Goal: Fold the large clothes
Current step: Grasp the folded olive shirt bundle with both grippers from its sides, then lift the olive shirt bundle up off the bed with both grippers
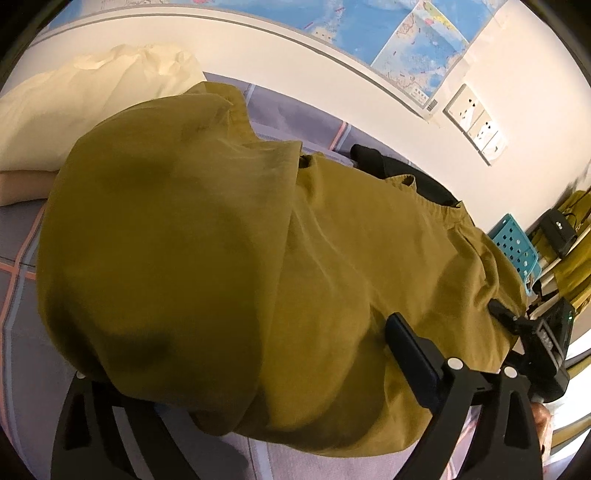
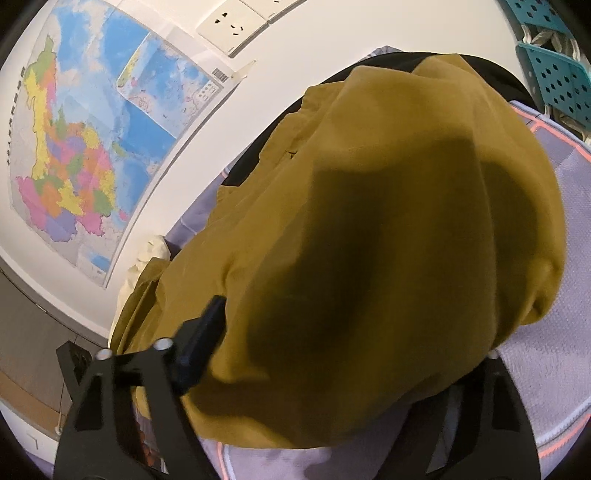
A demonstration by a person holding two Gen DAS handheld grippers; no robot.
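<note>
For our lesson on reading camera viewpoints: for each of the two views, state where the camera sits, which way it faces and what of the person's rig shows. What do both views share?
Left wrist: sits on the left gripper, facing along its fingers over the olive garment draped across them, toward the pillow and the wall map; the other gripper shows at right.
Right wrist: sits on the right gripper, facing over the same cloth toward the map and the wall sockets; its own black fingers show.
Shared: garment, lilac bedsheet, map, sockets, teal basket.

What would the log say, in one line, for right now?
step: folding | left gripper: gripping mustard garment | right gripper: gripping same garment | surface: lilac bedsheet
</note>
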